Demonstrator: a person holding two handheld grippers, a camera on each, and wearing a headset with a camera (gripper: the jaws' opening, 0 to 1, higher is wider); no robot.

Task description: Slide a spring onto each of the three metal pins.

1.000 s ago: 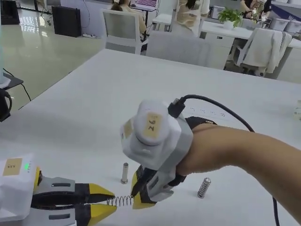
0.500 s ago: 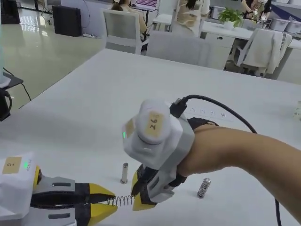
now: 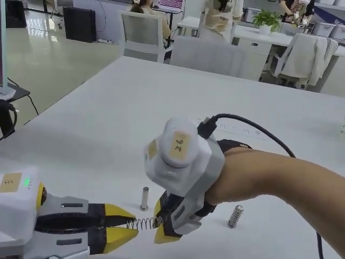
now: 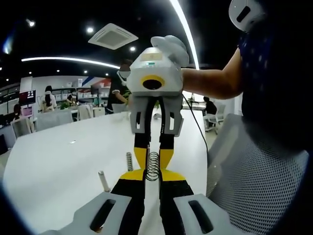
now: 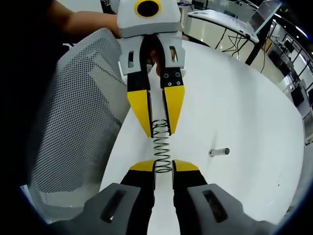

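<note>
The left claw [image 3: 131, 226] and the right claw [image 3: 160, 223] are both gripping the thin coiled metal spring [image 3: 143, 222], one at each end, over the white table [image 3: 108, 118]. A bare silver metal pin [image 3: 144, 197] is standing just beyond it. A spring-covered pin [image 3: 234, 216] is standing farther right.

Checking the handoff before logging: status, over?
Left gripper shut on spring. Right gripper shut on its other end. Bare pin upright just beyond, unobstructed.

yellow-tipped left tool [image 3: 131, 227] and right tool [image 3: 160, 225], silvery spring [image 3: 143, 223], white table [image 3: 108, 113]
</note>
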